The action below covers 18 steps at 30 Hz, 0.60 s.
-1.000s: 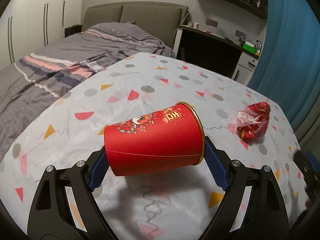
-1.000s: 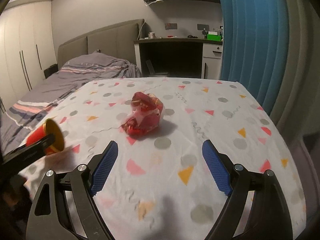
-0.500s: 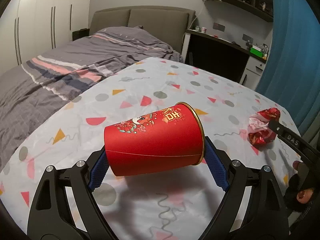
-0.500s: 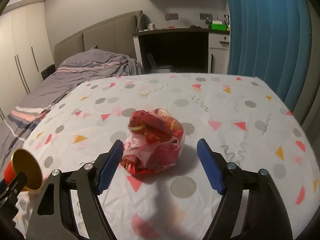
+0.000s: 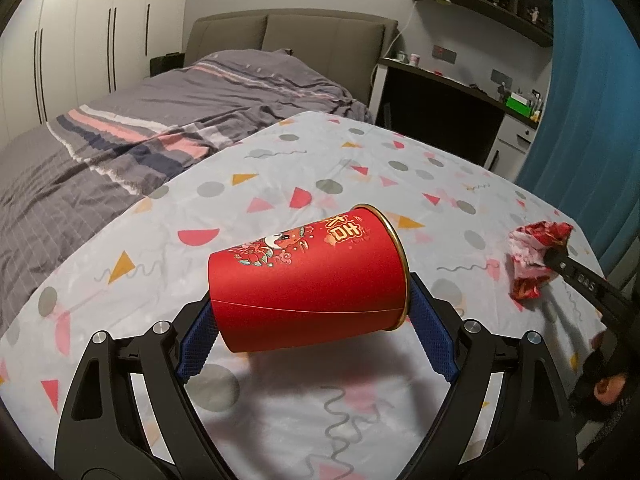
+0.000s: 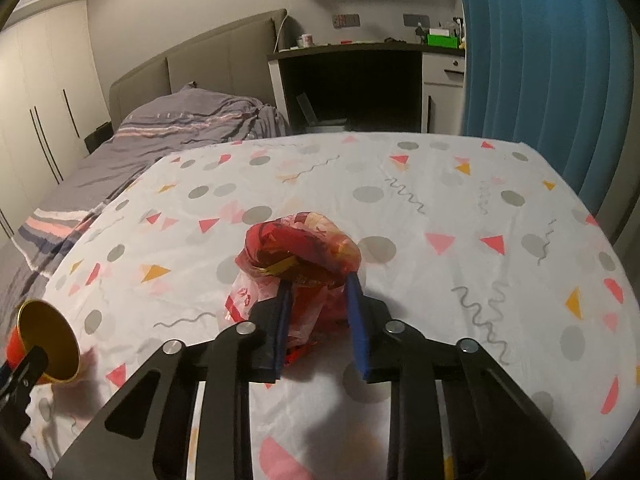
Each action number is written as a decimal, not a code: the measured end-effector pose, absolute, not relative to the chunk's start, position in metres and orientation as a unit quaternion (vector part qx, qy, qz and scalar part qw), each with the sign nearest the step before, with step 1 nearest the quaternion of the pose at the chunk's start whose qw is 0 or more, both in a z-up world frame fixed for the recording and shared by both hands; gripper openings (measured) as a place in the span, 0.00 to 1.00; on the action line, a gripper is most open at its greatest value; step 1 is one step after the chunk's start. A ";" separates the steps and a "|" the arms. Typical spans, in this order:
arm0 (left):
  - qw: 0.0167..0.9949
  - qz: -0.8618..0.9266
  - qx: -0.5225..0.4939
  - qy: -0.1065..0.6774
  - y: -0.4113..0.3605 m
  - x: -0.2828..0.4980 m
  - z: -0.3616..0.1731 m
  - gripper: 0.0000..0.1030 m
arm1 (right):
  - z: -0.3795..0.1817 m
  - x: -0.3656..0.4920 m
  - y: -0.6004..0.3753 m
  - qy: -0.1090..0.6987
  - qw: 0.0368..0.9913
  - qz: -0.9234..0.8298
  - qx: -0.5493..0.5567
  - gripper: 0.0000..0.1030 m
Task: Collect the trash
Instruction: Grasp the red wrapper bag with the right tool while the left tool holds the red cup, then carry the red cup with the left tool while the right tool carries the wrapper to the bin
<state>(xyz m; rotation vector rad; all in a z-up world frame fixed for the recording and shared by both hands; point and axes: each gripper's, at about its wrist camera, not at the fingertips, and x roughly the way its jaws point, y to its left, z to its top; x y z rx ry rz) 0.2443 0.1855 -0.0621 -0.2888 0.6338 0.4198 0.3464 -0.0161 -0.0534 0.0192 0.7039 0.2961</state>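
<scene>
My left gripper point(image 5: 316, 320) is shut on a red paper cup point(image 5: 308, 284) with a gold rim, held on its side above the table, mouth to the right. The cup also shows at the left edge of the right wrist view point(image 6: 46, 342). My right gripper point(image 6: 318, 284) is shut on a crumpled red and white wrapper point(image 6: 300, 252) that rests on the table. The wrapper also shows at the right of the left wrist view point(image 5: 534, 258), with a right gripper finger point(image 5: 576, 276) on it.
The table point(image 6: 460, 208) has a white cloth with coloured dots and triangles. A bed point(image 5: 140, 132) with grey striped covers lies to the left. A dark desk point(image 6: 360, 80) and a blue curtain point(image 6: 540, 60) stand behind the table.
My right gripper moved forward around the wrapper and closed on it. My left gripper kept hold of the cup and shifted a little.
</scene>
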 end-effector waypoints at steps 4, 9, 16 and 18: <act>0.921 0.198 -0.135 0.306 0.182 0.242 -0.061 0.82 | -0.043 0.324 -0.028 0.328 0.933 0.150 0.009 0.23; 0.929 0.178 -0.120 0.300 0.164 0.237 -0.052 0.82 | -0.025 0.289 -0.056 0.314 0.936 0.158 0.015 0.23; 0.941 0.141 -0.110 0.289 0.124 0.220 -0.034 0.82 | -0.001 0.248 -0.095 0.305 0.939 0.156 0.015 0.23; 0.944 0.130 -0.103 0.284 0.109 0.214 -0.028 0.82 | 0.006 0.233 -0.107 0.297 0.942 0.156 0.016 0.23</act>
